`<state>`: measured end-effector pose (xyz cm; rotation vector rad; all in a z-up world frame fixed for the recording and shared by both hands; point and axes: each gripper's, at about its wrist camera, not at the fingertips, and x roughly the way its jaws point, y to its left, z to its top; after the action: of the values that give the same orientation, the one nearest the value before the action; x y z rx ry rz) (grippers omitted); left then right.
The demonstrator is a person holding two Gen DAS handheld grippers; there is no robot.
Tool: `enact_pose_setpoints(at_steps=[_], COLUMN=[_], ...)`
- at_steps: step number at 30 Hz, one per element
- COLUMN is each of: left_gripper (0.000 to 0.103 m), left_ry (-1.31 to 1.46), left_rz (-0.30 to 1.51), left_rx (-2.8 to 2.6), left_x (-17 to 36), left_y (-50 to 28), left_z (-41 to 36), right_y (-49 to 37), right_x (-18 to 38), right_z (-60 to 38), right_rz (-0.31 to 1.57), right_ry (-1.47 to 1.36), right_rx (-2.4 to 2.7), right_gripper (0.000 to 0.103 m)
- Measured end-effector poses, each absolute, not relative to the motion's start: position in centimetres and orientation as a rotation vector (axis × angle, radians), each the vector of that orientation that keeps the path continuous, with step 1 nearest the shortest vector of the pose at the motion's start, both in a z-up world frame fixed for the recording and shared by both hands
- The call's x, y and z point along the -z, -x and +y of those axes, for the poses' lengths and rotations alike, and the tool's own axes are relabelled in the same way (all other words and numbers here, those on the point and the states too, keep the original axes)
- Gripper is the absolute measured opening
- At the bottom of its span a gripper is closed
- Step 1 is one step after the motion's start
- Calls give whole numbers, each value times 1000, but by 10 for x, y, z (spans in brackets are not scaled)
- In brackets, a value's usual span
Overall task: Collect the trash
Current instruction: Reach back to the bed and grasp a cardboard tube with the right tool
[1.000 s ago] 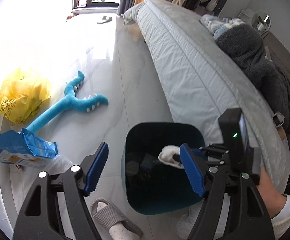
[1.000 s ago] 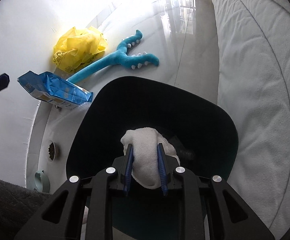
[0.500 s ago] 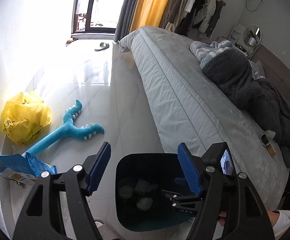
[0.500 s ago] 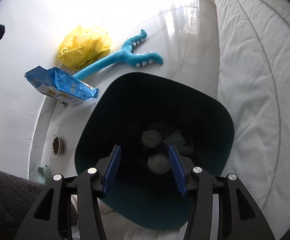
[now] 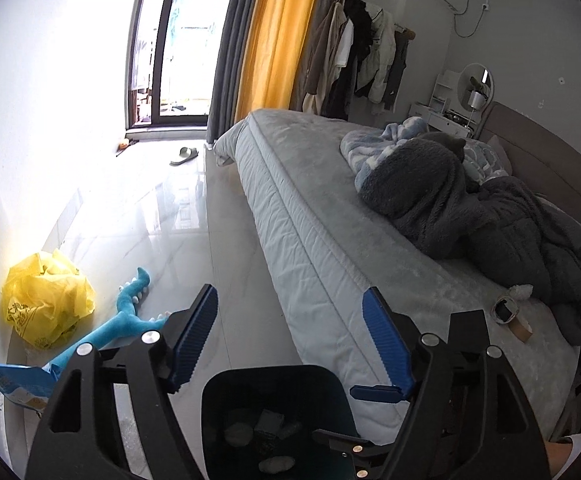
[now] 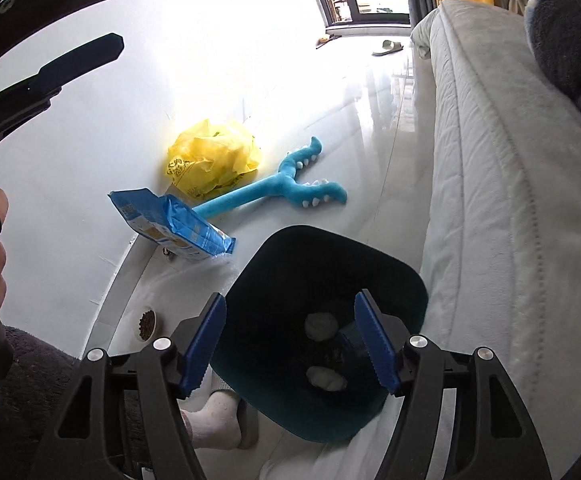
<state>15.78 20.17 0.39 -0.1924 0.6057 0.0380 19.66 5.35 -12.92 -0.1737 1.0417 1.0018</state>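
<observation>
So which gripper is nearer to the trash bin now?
Right. The right gripper hangs open directly above the trash bin, framing its inside. The left gripper is open too, higher up, aimed along the bed.

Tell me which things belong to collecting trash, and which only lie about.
Job: dark teal plastic bin; white crumpled tissue wads inside it; crumpled yellow plastic bag; blue snack packet.

Lying about: blue plush toy; grey slipper; grey bed; dark blankets.
</observation>
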Motion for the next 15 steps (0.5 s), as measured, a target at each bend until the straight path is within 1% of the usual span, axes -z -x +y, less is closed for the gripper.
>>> enact_pose_setpoints(at_steps=[4,8,15], left_gripper=[84,87,88], left_ry=[183,182,192], left_rz=[559,520,511], left_rx=[-9,27,85], left_x=[-12,-20,-21], left_y=[-160,-166,-183], left_z=[180,158,120], right_y=[-201,-209,-219], right_x=[115,101,88], right_z=[27,-2,-50], right_rz=[993,947,890], right_ry=[147,115,108], right_rx=[-972,-944,-877], right_gripper=[68,71,71])
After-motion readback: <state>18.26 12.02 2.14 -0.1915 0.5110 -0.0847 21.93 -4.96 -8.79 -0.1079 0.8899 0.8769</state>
